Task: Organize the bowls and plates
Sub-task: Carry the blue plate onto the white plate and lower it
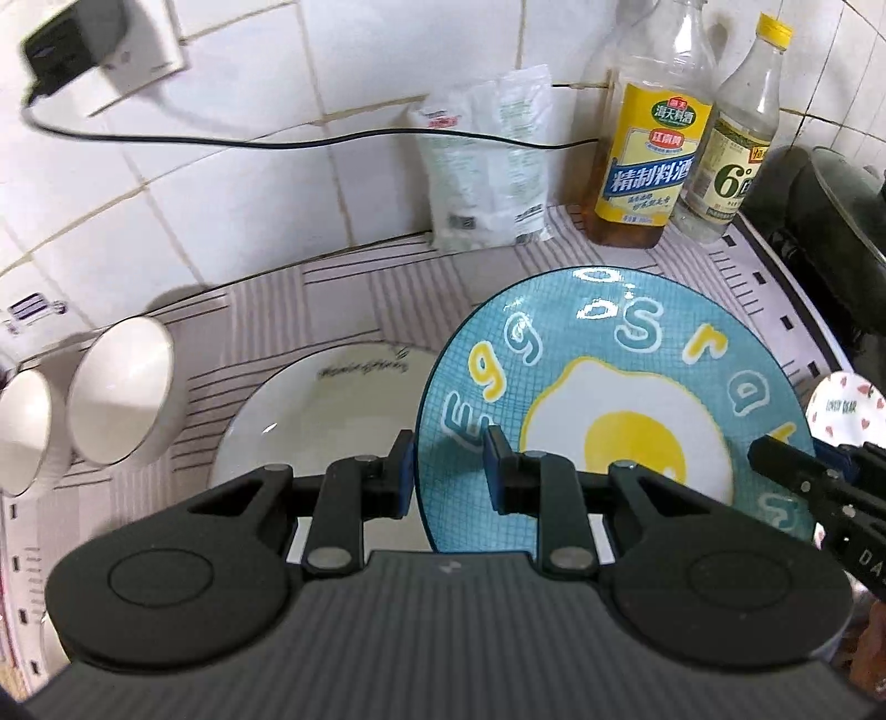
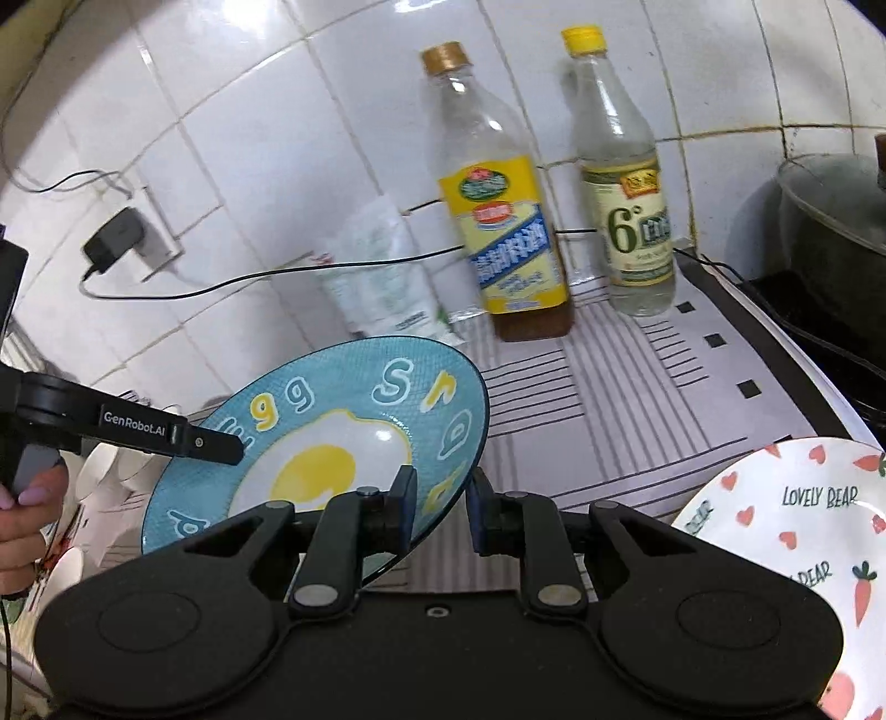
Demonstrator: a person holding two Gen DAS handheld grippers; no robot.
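While the blue egg plate (image 1: 620,399) is raised off the counter, its rims are clamped between the narrowly parted fingers of the left gripper (image 1: 447,476) and right gripper (image 2: 441,507), above the white plate (image 1: 326,410).

Plates: three in all. One blue plate (image 1: 620,387) with a fried-egg picture; one white plate (image 1: 310,410) with a dark rim line and a line of script; one white plate (image 2: 792,531) printed with hearts, carrots and the words "LOVELY BEAR".

Bowls: two white bowls (image 1: 119,390) counted for certain in the left wrist view, side by side. Further pale shapes at the left edge of the right wrist view cannot be told apart.

Bottles: two (image 2: 509,221), one gold-capped with a yellow label, one yellow-capped with a pale label.

Bags: one white bag (image 1: 487,160).

Plugs: one black plug (image 1: 66,47), with one cable.

Pots: one dark pot (image 2: 836,232).

Grippers: two, left (image 1: 447,468) and right (image 2: 441,501).
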